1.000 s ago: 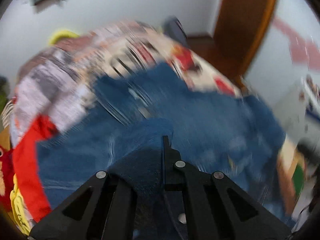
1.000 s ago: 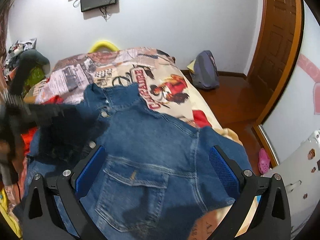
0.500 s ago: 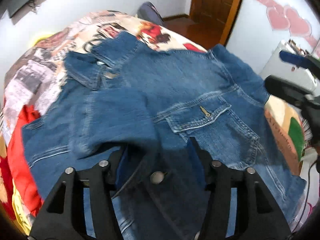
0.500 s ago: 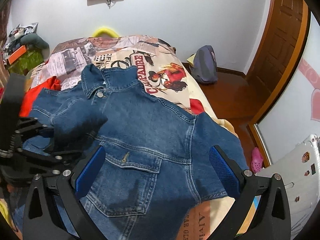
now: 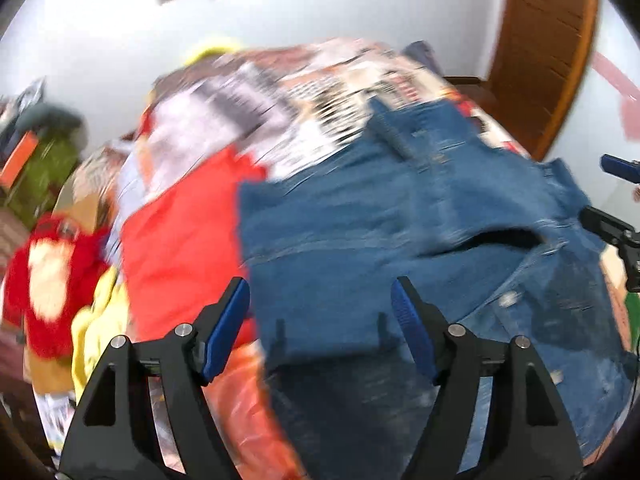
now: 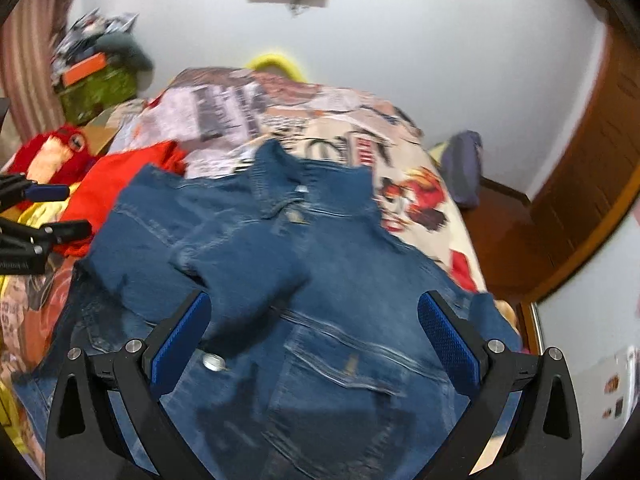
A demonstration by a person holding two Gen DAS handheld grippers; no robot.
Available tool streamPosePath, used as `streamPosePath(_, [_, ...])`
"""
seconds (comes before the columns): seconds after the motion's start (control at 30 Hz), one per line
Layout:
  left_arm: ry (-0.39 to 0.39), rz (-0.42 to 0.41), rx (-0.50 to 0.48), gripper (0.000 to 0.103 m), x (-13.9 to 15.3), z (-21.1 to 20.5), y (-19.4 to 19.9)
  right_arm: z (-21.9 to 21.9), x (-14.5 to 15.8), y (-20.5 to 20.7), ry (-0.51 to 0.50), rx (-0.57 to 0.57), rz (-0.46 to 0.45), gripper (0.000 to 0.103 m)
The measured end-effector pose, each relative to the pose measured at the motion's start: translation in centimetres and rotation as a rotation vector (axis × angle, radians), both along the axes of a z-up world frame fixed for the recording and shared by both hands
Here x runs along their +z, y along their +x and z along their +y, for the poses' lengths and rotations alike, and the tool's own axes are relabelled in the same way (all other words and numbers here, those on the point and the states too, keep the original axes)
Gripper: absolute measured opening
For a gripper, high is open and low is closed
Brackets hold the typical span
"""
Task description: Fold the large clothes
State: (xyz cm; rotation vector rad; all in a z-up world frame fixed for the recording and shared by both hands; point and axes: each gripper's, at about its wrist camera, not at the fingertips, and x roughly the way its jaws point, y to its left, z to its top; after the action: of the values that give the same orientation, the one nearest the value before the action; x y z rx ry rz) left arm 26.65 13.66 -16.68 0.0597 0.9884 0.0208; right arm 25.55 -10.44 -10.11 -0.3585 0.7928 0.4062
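Observation:
A blue denim jacket [image 6: 320, 288] lies front up on the bed, collar toward the far wall, its left sleeve folded across the chest [image 6: 240, 264]. My left gripper [image 5: 320, 320] hovers over the jacket's left edge [image 5: 360, 240]; its jaws are opening and nothing is between the blue pads. It also shows at the left edge of the right wrist view [image 6: 44, 212]. My right gripper [image 6: 314, 332] stands wide open above the chest pocket, holding nothing; its tips [image 5: 616, 200] show at the right edge of the left wrist view.
A printed bedspread [image 6: 340, 144] covers the bed. A red garment [image 5: 180, 240] lies left of the jacket, with a red plush toy [image 5: 44, 276] and yellow cloth [image 5: 96, 332] beyond. A grey bag [image 6: 464, 168] sits on the floor by a wooden door [image 6: 580, 184].
My left gripper let go of the sleeve, which now lies folded across the chest, opened, and swung left to the jacket's edge. The right gripper shifted and rolled slightly, still open.

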Motion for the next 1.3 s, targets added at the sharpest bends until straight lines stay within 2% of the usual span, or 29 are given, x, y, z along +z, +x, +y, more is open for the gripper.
streamPosePath(0.17, [-0.003,0.087,0.084,0.072,-4.3,4.3,-1.9,5.1,-2.3,0.2,-0.078,0.111,0.029,0.101])
streamPosePath(0.37, [-0.047,0.173,0.088,0.072,-9.0,5.5,-2.8,8.9,-5.4,1.7,-0.132,0.173,0.112,0.1])
streamPosePath(0.5, [-0.049,0.184,0.081,0.073,-10.8,5.0,-2.2,10.0,-7.6,3.2,-0.167,0.172,0.18,0.087])
streamPosePath(0.57, [-0.068,0.171,0.089,0.074,-11.1,5.2,-1.8,10.1,-8.4,4.0,-0.169,0.17,0.203,0.084])
streamPosePath(0.7, [-0.11,0.148,0.138,0.081,-11.8,5.8,-1.0,11.0,-9.5,4.3,-0.168,0.191,0.221,0.068])
streamPosePath(0.77, [-0.127,0.148,0.16,0.082,-12.2,6.0,-0.7,11.7,-9.7,4.4,-0.182,0.205,0.226,0.065])
streamPosePath(0.9, [-0.133,0.142,0.18,0.083,-12.3,6.5,-0.6,11.6,-8.5,4.1,-0.163,0.214,0.211,0.061])
streamPosePath(1.03, [-0.096,0.139,0.209,0.083,-12.2,7.5,-0.9,10.3,-7.5,4.1,-0.142,0.201,0.193,0.061])
streamPosePath(1.17, [-0.12,0.144,0.233,0.089,-12.6,8.4,-1.2,8.9,-8.8,3.9,-0.171,0.196,0.213,0.061])
streamPosePath(1.23, [-0.134,0.151,0.241,0.089,-12.8,8.5,-1.3,8.4,-9.4,3.4,-0.187,0.213,0.213,0.054])
streamPosePath(1.3, [-0.131,0.154,0.247,0.089,-13.0,8.4,-1.3,7.9,-9.4,3.1,-0.179,0.226,0.211,0.039])
